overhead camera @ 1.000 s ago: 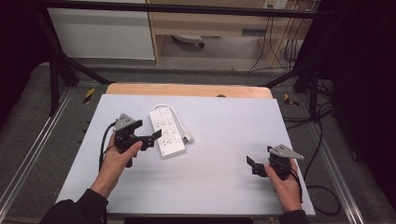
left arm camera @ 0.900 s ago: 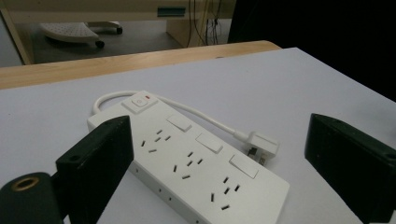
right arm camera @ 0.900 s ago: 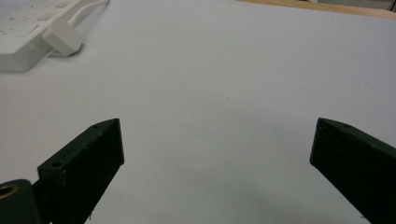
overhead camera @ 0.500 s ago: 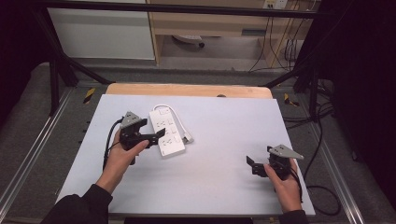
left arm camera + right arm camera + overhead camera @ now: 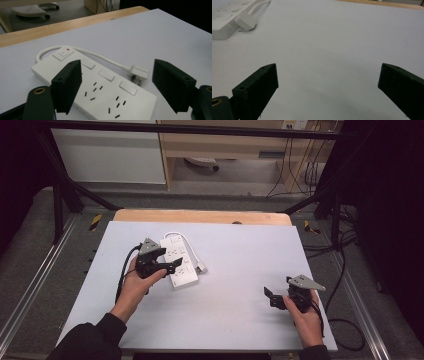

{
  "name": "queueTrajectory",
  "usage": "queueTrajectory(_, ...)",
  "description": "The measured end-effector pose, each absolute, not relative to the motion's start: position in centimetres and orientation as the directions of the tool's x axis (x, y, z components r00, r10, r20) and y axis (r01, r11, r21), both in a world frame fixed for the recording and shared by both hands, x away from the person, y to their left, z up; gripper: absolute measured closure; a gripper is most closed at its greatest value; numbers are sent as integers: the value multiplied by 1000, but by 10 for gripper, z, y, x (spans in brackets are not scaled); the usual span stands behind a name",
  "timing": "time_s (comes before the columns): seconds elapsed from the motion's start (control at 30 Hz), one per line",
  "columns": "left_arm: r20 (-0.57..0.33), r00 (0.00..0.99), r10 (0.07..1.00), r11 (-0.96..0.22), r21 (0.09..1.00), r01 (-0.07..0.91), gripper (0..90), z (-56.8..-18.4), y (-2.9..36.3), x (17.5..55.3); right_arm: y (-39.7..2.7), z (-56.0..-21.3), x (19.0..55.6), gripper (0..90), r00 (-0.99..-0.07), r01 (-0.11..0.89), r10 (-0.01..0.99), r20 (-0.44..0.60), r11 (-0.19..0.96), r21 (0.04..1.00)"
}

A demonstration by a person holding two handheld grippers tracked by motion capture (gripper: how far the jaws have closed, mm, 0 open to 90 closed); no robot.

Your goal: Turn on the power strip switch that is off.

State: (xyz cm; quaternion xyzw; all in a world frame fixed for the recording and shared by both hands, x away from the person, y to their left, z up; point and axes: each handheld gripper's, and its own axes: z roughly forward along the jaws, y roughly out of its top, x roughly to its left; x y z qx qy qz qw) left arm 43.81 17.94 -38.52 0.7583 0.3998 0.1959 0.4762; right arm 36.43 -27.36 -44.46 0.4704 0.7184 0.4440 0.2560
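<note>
- Grey floor, dark frame rails and pale cabinets surround a white desk (image 5: 220, 320) with a wooden strip along its far edge.
- Left tongs (image 5: 172, 265) reach over the near end of a white power strip (image 5: 182, 265), and the jaws have just been closing, though they are not yet pinching it: the left gripper view shows both black jaws spread, one over the strip's near left edge, the other clear of it on the right.
- Left hand (image 5: 137, 280) grips the tool from behind, forearm angled in from the lower left with a dark sleeve at the wrist; the tool's cable loops down beside the wrist.
- Right tongs (image 5: 272, 297) sit low over bare desk near the front right, jaws spread wide with nothing between them, as the right gripper view confirms.
- Right hand (image 5: 305, 312) holds its tool from below, the forearm cut off by the bottom edge.
- Power strip lies on the left-centre of the desk, long axis running away from the person, with its switch (image 5: 63, 53) at the far end.
- Its short white cord (image 5: 100, 55) curls from the far end along the right side to a plug (image 5: 138, 73) lying on the desk beside it.
- Part of the strip's near left corner is hidden behind the left jaw; whether that jaw touches the casing cannot be told.
</note>
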Motion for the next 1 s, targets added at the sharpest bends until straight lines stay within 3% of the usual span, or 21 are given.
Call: queueTrajectory(1.0,-137,640,756,-248,845,474,663,-399,166,453,-275,-444,364,33,-422,447,905,55,155,881)
